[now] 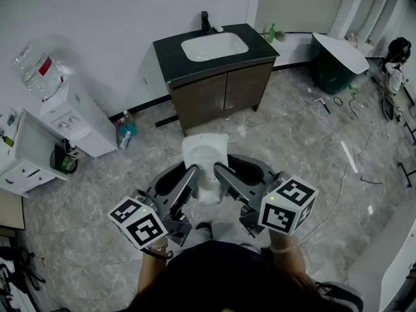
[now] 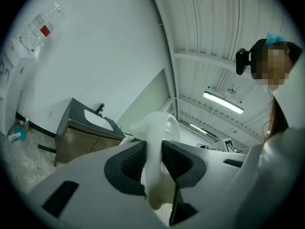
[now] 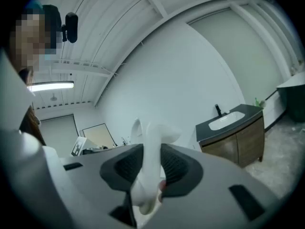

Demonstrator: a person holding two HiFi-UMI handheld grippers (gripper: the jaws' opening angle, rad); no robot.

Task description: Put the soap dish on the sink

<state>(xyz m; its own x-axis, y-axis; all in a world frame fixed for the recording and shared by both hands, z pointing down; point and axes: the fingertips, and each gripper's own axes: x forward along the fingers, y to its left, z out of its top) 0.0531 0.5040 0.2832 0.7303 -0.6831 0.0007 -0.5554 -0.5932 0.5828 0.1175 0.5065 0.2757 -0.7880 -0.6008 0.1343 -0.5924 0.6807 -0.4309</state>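
Observation:
A white soap dish (image 1: 205,161) hangs in the air in front of the person, held from both sides. My left gripper (image 1: 192,182) is shut on its left rim, and my right gripper (image 1: 220,181) is shut on its right rim. In the left gripper view the dish (image 2: 157,142) stands pinched between the dark pads. The right gripper view shows the same dish (image 3: 151,151) clamped between its jaws. The sink (image 1: 214,46), a white basin in a black counter on a wooden cabinet, stands ahead against the wall. It also appears small at the left (image 2: 95,120) and at the right (image 3: 228,120).
A black tap (image 1: 205,22) stands behind the basin. A water dispenser (image 1: 68,112) with a bottle is at the left, a white shelf unit (image 1: 26,151) beside it. A dark bin (image 1: 335,64) stands at the far right. Cables and scraps (image 1: 351,155) lie on the grey stone floor.

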